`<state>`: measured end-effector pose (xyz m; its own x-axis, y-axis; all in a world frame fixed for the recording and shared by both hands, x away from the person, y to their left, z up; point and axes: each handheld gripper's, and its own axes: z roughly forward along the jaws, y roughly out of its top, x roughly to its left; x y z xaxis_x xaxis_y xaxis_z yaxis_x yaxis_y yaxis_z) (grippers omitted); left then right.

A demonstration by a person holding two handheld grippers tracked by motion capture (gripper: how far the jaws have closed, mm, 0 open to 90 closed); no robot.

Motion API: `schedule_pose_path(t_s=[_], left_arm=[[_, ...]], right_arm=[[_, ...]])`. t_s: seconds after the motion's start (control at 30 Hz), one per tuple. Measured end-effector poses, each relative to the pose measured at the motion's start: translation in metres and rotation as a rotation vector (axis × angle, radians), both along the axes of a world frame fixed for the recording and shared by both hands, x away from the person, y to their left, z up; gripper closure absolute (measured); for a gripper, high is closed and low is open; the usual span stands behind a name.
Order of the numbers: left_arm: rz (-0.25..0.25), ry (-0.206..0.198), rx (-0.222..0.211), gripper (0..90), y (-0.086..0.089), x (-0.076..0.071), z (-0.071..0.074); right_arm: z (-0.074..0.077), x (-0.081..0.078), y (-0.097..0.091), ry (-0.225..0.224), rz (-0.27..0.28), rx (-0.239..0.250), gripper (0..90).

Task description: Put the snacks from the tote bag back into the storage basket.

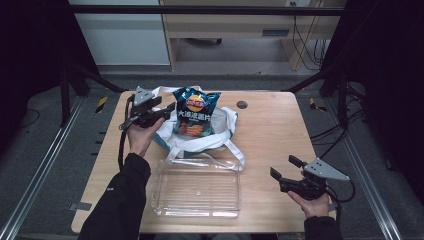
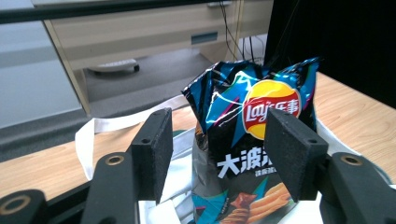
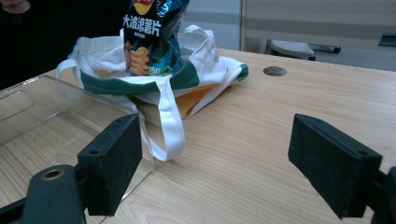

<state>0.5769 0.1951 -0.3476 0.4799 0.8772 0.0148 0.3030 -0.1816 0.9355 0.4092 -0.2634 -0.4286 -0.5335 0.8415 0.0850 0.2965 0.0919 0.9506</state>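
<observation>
Left gripper [image 1: 169, 108] at the blue foil crisp bag [image 1: 195, 111]

The bag stands upright in the white cloth tote [image 1: 222, 131] (green-trimmed), its left edge beside the spread jaws, untouched as far as shows. The right gripper [image 1: 282, 168] gapes, well apart, beside the clear plastic tray [image 1: 196, 209].

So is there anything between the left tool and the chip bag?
Nothing visible. The left tool points straight at the chip bag, which stands up out of the white tote bag. Its jaws are open, with the chip bag beyond them, not yet pinched.
</observation>
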Motion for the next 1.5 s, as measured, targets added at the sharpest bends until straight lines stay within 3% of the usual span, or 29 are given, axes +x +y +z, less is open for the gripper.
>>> schedule_pose_path(t_s=[0.37,0.5,0.57,0.7,1.07,1.1,1.17,1.2,1.23,1.43,1.47,1.5], left_arm=[[-0.017,0.022,0.026,45.9,-0.010,0.019,-0.021],[-0.020,0.049,0.026,45.9,-0.011,0.026,-0.032],[-0.028,0.081,0.049,45.6,-0.013,0.031,-0.039],[-0.029,0.084,0.049,46.7,-0.016,0.034,-0.042],[-0.039,0.125,0.057,68.1,-0.020,0.040,-0.051],[-0.041,0.126,0.051,75.2,-0.020,0.040,-0.051],[-0.041,0.129,0.046,78.9,-0.019,0.040,-0.051],[-0.043,0.134,0.044,88.5,-0.019,0.039,-0.051],[-0.053,0.140,0.041,90.0,-0.019,0.039,-0.051],[-0.065,0.122,0.055,90.0,-0.025,0.035,-0.049],[-0.045,0.094,0.035,84.1,-0.022,0.034,-0.044],[-0.045,0.094,0.035,77.6,-0.022,0.034,-0.044]], right_arm=[[-0.001,0.001,0.001,0.005,0.003,-0.007,17.9],[-0.002,0.003,0.001,0.007,0.004,-0.009,17.9],[-0.002,0.003,0.001,0.009,0.005,-0.011,18.0],[-0.002,0.003,0.001,0.009,0.005,-0.012,18.0],[-0.002,0.003,0.001,0.010,0.005,-0.014,18.2],[-0.002,0.003,0.000,0.010,0.004,-0.014,18.2],[-0.002,0.003,0.000,0.009,0.004,-0.014,18.2],[-0.002,0.003,0.000,0.010,0.003,-0.014,18.3],[-0.002,0.003,0.000,0.010,0.003,-0.015,18.3],[-0.002,0.003,0.001,0.008,0.003,-0.017,18.6],[-0.002,0.003,0.001,0.008,0.002,-0.016,18.6],[-0.002,0.003,0.001,0.008,0.002,-0.016,18.6]])
